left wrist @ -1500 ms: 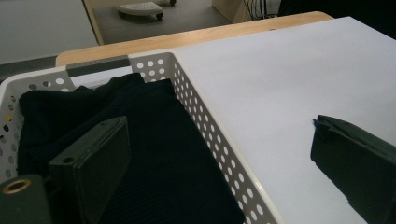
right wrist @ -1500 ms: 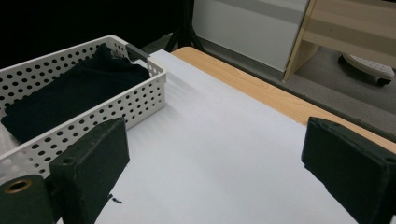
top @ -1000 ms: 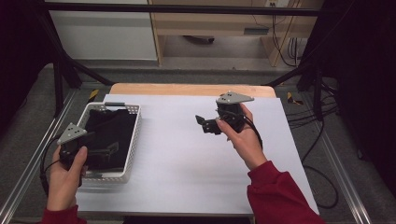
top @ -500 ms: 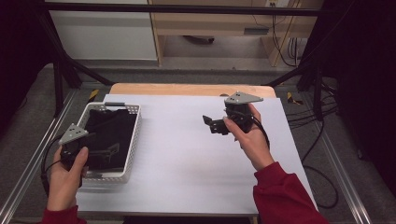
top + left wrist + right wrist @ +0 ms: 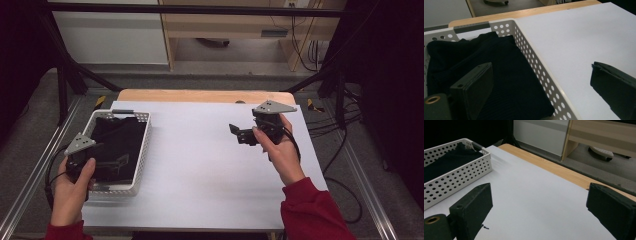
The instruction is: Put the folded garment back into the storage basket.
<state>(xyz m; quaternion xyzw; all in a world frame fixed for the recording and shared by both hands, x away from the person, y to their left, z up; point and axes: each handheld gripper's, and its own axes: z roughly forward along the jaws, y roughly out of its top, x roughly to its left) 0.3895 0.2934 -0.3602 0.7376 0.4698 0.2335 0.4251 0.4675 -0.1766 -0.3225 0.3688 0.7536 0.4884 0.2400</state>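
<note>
Left gripper [image 5: 107, 161] held over the near end of the white basket [image 5: 145, 136], jaws spread wide, nothing between them — one jaw above the black cloth [image 5: 486, 82], the other out past the basket wall over the white table [image 5: 200, 180]. Cloth folded, lying inside the basket, apparently untouched; grasp judged not yet begun, lifting-out still to do. Right gripper [image 5: 240, 134] well apart over mid-table — jaws likewise wide, empty.

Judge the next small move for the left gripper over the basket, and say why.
Probably lower the left gripper onto the black cloth and close. Its jaws stand open, one over the cloth, the other past the white basket wall, so shifting inward first seems wise. The right gripper is open over bare table.
</note>
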